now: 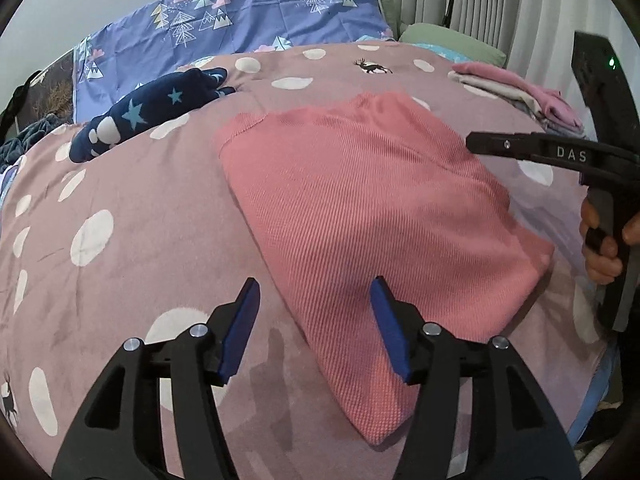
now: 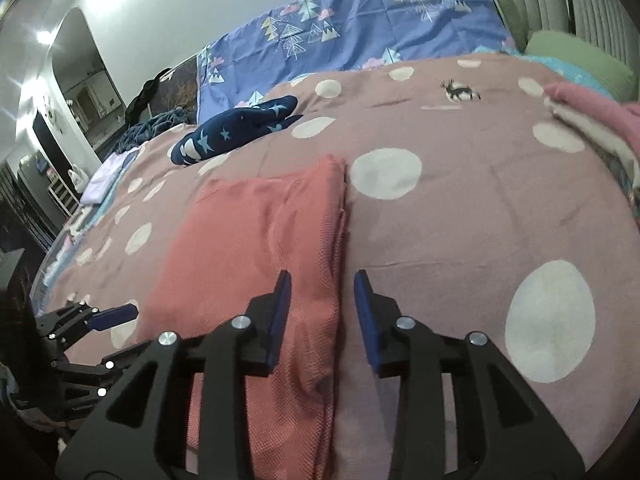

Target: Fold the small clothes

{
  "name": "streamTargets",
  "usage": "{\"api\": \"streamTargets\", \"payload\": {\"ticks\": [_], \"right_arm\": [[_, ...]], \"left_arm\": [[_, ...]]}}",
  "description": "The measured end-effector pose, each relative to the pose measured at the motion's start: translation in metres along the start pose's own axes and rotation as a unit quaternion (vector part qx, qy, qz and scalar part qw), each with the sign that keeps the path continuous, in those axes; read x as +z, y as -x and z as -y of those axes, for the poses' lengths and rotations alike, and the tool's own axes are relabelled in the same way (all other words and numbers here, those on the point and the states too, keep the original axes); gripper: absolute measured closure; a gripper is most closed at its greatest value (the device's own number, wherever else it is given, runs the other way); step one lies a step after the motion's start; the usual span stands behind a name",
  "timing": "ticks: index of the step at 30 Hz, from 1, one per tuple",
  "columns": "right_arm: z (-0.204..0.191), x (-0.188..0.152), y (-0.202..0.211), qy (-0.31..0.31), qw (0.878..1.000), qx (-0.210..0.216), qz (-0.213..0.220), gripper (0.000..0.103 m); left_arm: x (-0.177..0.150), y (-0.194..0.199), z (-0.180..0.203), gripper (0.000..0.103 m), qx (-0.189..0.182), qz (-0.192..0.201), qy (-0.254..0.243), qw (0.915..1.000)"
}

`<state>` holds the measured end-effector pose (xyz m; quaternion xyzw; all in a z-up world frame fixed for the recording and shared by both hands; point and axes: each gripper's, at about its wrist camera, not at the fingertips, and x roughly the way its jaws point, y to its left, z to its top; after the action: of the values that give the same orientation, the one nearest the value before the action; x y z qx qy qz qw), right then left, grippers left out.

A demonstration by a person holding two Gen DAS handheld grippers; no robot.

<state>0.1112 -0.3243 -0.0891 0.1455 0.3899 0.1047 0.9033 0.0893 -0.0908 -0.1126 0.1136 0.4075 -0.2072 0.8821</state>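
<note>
A coral pink knit garment [image 1: 372, 216] lies folded flat on the mauve dotted bedspread [image 1: 120, 208]; it also shows in the right wrist view [image 2: 256, 248]. My left gripper [image 1: 314, 292] is open and empty, just above the garment's near left edge. My right gripper [image 2: 322, 284] is open and empty, straddling the garment's right edge. The right gripper also shows from the side in the left wrist view [image 1: 476, 142], over the garment's far right part. The left gripper shows at the lower left of the right wrist view [image 2: 120, 314].
A navy star-print garment [image 1: 152, 112] lies crumpled at the far left of the bed. A stack of folded clothes [image 1: 520, 92] with a pink piece on top sits at the far right. A blue tree-print sheet [image 1: 240, 16] and a green pillow [image 1: 452, 42] lie behind.
</note>
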Motion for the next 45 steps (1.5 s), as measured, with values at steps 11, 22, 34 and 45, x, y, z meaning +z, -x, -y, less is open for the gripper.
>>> {"api": "streamTargets", "payload": {"ticks": [11,22,34,45], "right_arm": [[0.013,-0.015,-0.014,-0.025,0.995,0.076,-0.065,0.054],[0.03,0.001,-0.039,-0.063,0.98,0.163,-0.098,0.048],[0.019,0.024,-0.083,-0.04,0.978,0.165,-0.121,0.059],[0.02,0.019,-0.085,-0.023,0.984,0.154,-0.091,0.066]], "left_arm": [[0.006,-0.015,-0.02,0.033,-0.029,-0.012,0.043,0.9986],[0.018,-0.041,-0.043,0.03,-0.139,-0.03,0.107,0.984],[0.052,-0.083,-0.06,0.029,-0.21,-0.043,0.141,0.9664],[0.059,-0.087,-0.044,0.029,-0.156,-0.026,0.074,0.9847]]}}
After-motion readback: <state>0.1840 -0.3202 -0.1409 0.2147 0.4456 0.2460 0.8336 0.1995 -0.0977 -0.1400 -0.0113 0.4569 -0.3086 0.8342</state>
